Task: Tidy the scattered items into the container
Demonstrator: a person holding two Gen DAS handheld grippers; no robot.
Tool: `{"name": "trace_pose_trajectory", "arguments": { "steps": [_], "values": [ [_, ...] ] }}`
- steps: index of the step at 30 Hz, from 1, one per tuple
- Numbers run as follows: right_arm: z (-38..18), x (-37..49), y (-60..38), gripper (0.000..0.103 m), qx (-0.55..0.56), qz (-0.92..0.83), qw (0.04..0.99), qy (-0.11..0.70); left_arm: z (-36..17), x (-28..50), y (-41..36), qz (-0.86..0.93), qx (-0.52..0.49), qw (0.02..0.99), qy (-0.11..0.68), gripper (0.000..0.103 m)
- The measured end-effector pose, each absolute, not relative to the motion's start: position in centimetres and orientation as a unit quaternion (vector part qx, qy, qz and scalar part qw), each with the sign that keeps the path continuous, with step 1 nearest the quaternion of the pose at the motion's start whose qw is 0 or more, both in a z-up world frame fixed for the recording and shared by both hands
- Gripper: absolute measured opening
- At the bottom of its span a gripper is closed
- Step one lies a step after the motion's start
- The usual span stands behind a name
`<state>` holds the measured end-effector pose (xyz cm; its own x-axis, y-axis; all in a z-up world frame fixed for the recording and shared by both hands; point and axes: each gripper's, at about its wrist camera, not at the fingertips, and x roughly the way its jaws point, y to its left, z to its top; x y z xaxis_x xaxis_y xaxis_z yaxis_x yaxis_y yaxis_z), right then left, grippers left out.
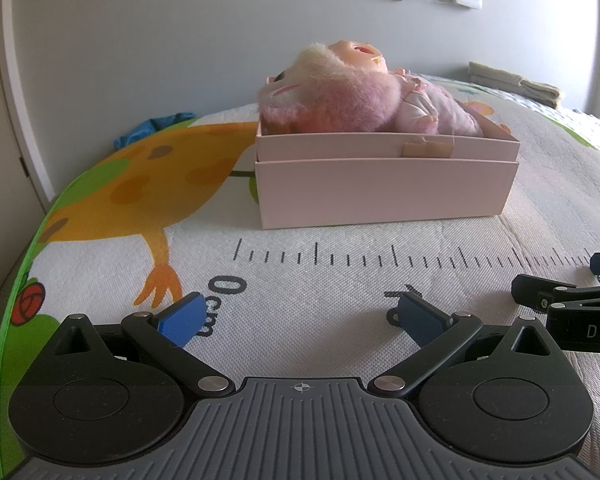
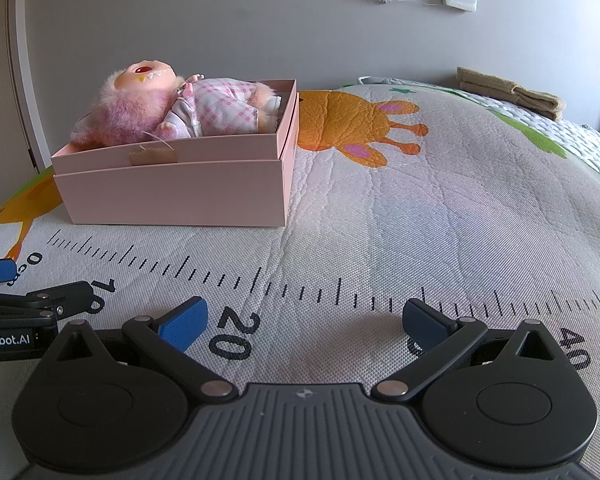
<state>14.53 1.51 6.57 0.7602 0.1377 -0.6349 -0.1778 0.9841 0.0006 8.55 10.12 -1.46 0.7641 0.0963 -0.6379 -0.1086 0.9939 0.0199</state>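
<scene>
Above mat [image 2: 420, 220]: both tools [image 1: 298, 318] [image 2: 304, 322] agape

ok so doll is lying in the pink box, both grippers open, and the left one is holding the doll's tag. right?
Not quite. The left gripper holds nothing: its jaws are open over the bare mat, well short of the pink box. The left wrist view shows this. The tag hangs over the box's front wall. The rest stands: the doll lies in the box, and the right gripper is open too.

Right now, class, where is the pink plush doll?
The pink plush doll lies on its back inside the pink box, at the left of the right wrist view, on the printed mat beyond the ruler marks.
</scene>
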Motion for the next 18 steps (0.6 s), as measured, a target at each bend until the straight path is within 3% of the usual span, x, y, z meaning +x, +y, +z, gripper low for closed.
{"name": "trace_pose_trajectory", "arguments": {
  "steps": [18],
  "values": [
    [6.58,14.51,1.52,0.103,-0.03,0.084,0.938,0.336,-1.48,8.65,10.08,0.057,-0.011,0.939,0.339,0.103]
  ]
}}
